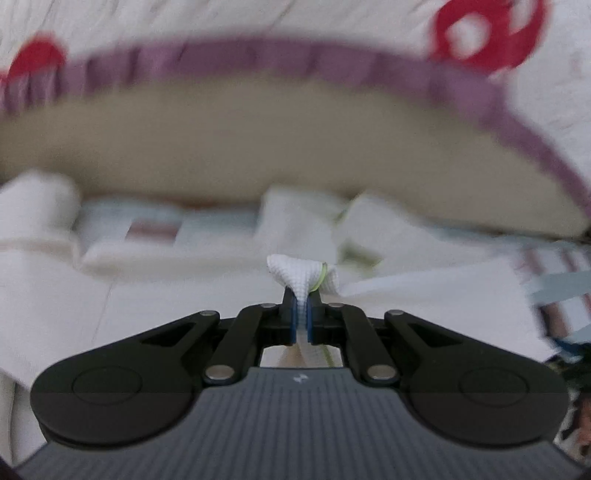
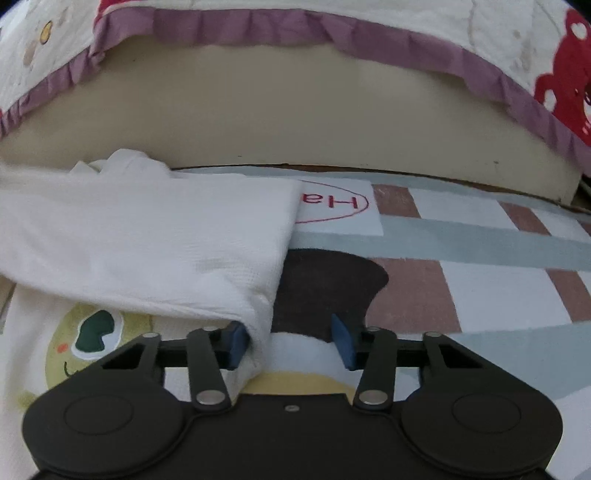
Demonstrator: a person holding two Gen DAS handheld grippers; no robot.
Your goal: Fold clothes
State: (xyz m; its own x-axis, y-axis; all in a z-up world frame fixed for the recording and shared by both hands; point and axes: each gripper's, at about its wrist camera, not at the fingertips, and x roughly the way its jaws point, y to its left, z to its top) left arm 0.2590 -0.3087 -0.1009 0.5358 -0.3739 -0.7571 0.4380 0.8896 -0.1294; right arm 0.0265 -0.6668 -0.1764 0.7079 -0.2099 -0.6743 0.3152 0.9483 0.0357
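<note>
Nearest in the left wrist view, the left tongs [image 1: 302, 295] are clenched on a small bunch of the white garment [image 1: 303, 273], a knitted nub with a thin green line of trim poking out past the blue pads at 12 o'clock; the rest of the cloth trails away toward 3 o'clock, and the whole view is smeared.

In the right wrist view, the right tongs [image 2: 290, 341] stand half apart; a folded edge of the same white garment [image 2: 147, 243] drapes over the left pad [image 2: 236, 339] at 9 o'clock, while the right pad [image 2: 343, 341] touches nothing, so nothing is gripped there (the cloth merely rests on one side).

Beneath lies a patterned play mat [image 2: 480, 288] of grey, white and brown blocks, with a dark patch and a yellow cartoon face at 8 o'clock; beyond it, at 12 o'clock, the beige side of a mattress [image 2: 295, 110] under a white quilt with a purple frill [image 2: 236, 26] and red prints.

Risks, as I judge them: the left grip holds only a small pinch, so a quick pull could slip it free or drag the layers out of line; the right tongs, closing as they stand, might catch one layer only or miss the edge, skewing the fold.

Count: two tongs, one garment that I can make out, one mat, one quilt.
</note>
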